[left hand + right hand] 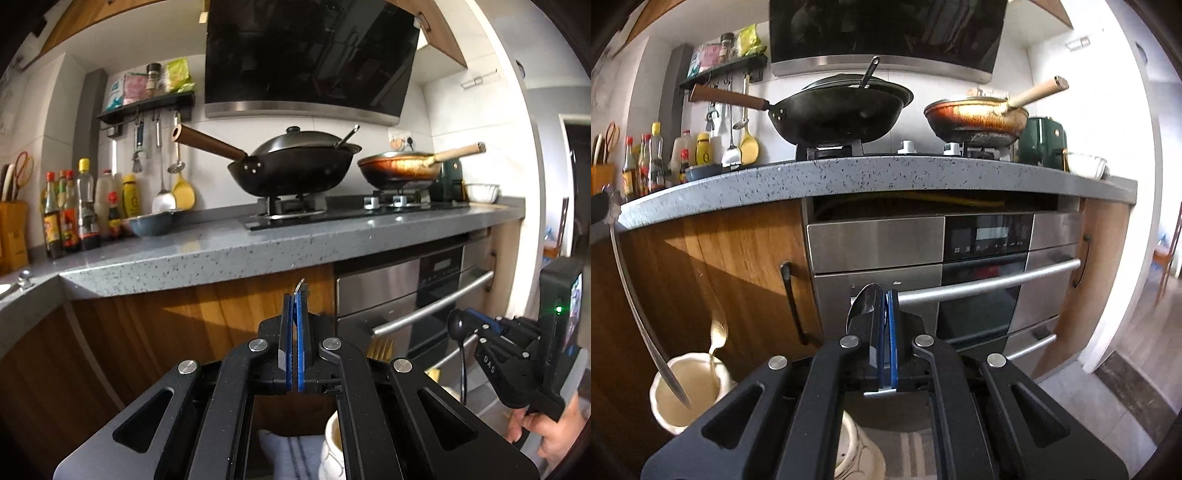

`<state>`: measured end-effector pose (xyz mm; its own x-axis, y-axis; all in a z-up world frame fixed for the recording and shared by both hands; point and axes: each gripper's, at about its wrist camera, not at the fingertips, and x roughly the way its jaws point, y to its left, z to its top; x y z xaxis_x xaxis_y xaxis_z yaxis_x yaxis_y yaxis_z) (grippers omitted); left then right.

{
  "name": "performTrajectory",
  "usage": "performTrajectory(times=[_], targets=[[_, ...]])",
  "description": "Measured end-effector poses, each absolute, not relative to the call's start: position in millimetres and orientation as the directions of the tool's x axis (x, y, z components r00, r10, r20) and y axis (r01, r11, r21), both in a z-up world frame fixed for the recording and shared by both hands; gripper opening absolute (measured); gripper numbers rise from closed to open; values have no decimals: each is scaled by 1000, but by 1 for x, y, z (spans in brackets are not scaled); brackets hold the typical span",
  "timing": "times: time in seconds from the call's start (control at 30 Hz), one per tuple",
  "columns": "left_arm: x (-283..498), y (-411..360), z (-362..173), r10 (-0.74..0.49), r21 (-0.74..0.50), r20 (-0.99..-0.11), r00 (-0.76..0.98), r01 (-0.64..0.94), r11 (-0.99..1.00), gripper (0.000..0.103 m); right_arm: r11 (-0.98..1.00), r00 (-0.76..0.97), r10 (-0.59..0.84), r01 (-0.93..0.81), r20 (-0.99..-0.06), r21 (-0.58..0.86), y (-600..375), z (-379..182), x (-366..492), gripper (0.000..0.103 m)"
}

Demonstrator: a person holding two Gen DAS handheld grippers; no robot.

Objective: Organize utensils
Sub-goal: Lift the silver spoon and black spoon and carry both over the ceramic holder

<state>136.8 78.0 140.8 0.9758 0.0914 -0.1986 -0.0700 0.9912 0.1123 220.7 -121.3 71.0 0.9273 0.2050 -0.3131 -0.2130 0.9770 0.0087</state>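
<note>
My left gripper is shut on a thin metal utensil whose tip sticks up between the pads. In the right wrist view that utensil is a long silver handle reaching down into a cream ceramic holder. A gold spoon stands in that holder. My right gripper is shut on a dark metal spoon, bowl up. The right gripper also shows in the left wrist view, low at the right. A second cream holder sits under my right gripper. Gold fork tines show behind the left gripper.
A grey speckled counter runs across, with a black wok, a copper pan, sauce bottles and a blue bowl. A steel oven and wood cabinet doors stand below. A striped cloth lies under the holders.
</note>
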Motion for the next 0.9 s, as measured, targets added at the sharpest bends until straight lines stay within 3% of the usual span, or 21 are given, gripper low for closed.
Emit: performTrajectory(times=[0.3,0.53,0.73,0.9], targets=[[142,68,111,64,154,-253,965,-26,988,2,967,927,215,-245,-306,-64,-115,42,208,2],[149,65,86,19,144,-326,945,30,989,2,923,860,359,-386,-362,-2,-122,34,194,2],[153,70,76,-25,97,-356,934,64,993,2,877,811,428,-480,-398,-36,-116,30,180,2],[158,72,71,-55,63,-379,924,85,994,3,868,765,467,-494,-444,62,-120,29,189,2]])
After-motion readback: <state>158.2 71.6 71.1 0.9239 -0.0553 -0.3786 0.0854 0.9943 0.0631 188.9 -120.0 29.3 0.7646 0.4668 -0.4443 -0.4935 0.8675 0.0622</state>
